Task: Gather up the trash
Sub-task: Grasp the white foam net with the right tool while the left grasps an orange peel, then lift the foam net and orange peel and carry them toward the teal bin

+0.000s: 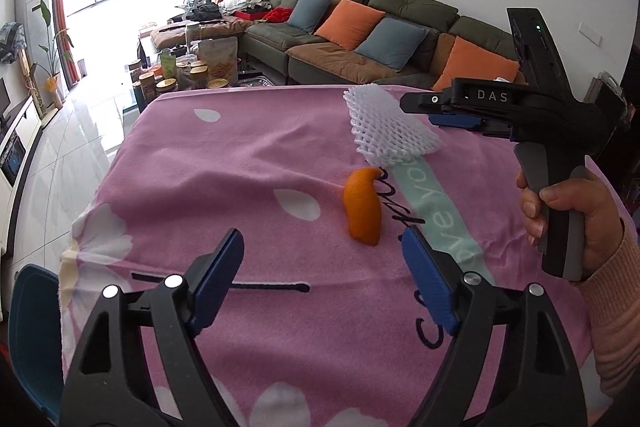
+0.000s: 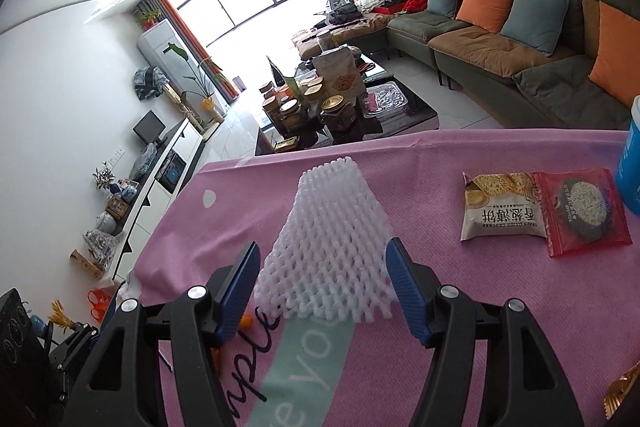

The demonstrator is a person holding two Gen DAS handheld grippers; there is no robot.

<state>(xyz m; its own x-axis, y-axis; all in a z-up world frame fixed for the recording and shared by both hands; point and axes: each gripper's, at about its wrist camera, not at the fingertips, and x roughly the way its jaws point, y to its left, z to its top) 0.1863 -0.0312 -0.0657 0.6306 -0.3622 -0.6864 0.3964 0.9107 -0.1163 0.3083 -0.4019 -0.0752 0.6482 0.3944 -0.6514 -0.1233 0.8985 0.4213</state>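
Observation:
An orange peel (image 1: pixel 362 205) lies on the pink cloth (image 1: pixel 240 167), just ahead and right of my open, empty left gripper (image 1: pixel 320 259). A white foam fruit net (image 1: pixel 390 131) lies farther back on the cloth. In the right wrist view the net (image 2: pixel 332 251) sits between the blue fingers (image 2: pixel 404 283) of my right gripper (image 2: pixel 322 275), which is open around its near end. The right gripper (image 1: pixel 444 111) also shows in the left wrist view, hovering at the net's right edge. A bit of peel (image 2: pixel 247 322) shows by the left finger.
A cracker packet (image 2: pixel 500 205) and a red biscuit packet (image 2: pixel 582 211) lie on the cloth to the right, beside a blue and white container (image 2: pixel 632 163). A gold wrapper (image 2: pixel 624 395) is at the bottom right. A blue chair (image 1: pixel 32 339) stands left of the table. Jars crowd a coffee table (image 2: pixel 328 107) beyond.

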